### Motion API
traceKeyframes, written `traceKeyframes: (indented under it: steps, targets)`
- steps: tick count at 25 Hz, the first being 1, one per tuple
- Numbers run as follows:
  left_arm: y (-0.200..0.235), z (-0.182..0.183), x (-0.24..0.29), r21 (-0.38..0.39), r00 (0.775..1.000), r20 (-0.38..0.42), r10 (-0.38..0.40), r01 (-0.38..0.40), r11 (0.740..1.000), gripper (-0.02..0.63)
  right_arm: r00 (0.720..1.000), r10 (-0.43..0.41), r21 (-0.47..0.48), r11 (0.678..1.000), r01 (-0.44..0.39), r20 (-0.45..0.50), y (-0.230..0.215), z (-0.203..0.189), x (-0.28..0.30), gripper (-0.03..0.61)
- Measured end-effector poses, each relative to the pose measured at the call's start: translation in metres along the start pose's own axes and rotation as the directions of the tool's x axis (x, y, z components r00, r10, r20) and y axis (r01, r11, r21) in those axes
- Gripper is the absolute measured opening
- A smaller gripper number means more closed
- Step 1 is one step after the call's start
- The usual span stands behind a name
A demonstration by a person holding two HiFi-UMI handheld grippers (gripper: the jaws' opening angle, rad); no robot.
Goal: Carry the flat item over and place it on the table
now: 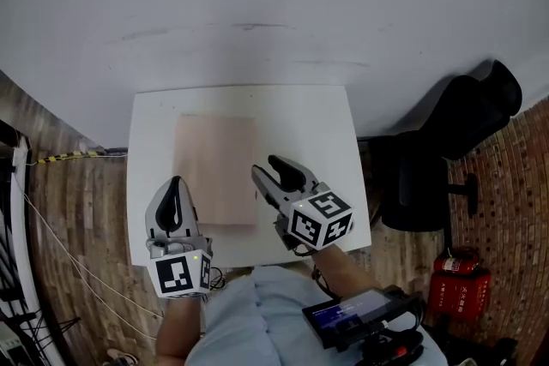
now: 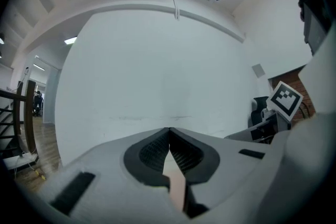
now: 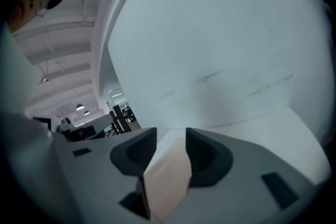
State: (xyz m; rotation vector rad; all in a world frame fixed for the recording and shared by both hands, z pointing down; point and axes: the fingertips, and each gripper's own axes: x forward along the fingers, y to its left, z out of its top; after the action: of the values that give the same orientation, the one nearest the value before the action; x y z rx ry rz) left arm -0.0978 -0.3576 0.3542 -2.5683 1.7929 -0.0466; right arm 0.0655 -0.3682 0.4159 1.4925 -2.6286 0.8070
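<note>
Looking down from the head view, we see the flat item [image 1: 214, 167], a thin pinkish board, over the left-middle part of the white tabletop [image 1: 322, 133]. Its long sides run away from us toward the white wall [image 1: 274, 4]. Bare tabletop shows on every side of it. We cannot tell whether the board rests fully on the surface or is held just off it.

The left gripper [image 1: 174, 189] sits at the board's near left corner. In the left gripper view its fingers meet at the tips, with the board's thin edge clamped between the dark pads further in, so this gripper is gripping the board.

The right gripper [image 1: 266, 166] comes in at an angle at the board's near right corner. In the right gripper view its fingers stand apart with a clear gap at the tips. The pink board lies slanted in that gap, close against one pad, and we do not see the pads pressing it from both sides.

Beside the tabletop on the right stands a black chair [image 1: 463, 124], and a red fire extinguisher [image 1: 459, 287] sits on the wooden floor [image 1: 77, 219] near it.
</note>
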Motion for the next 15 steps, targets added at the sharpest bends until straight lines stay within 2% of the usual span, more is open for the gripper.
traceKeyframes:
  steps: [4,10,15]
  targets:
    - [-0.022,0.022,0.011,0.026,0.999,0.028,-0.032,0.032,0.999,0.009,0.992,-0.036,-0.152,0.987,0.054,0.123,0.009,0.031,-0.023,0.122]
    - [-0.051,0.051,0.02,0.071,0.995,0.069,-0.072,0.068,0.995,0.009,0.96,-0.106,-0.292,0.939,0.182,0.259,0.004,0.059,-0.055,0.014]
    - [-0.067,0.058,0.027,0.096,0.992,0.08,-0.093,0.085,0.992,0.009,0.941,-0.114,-0.349,0.909,0.229,0.319,0.003,0.071,-0.068,0.006]
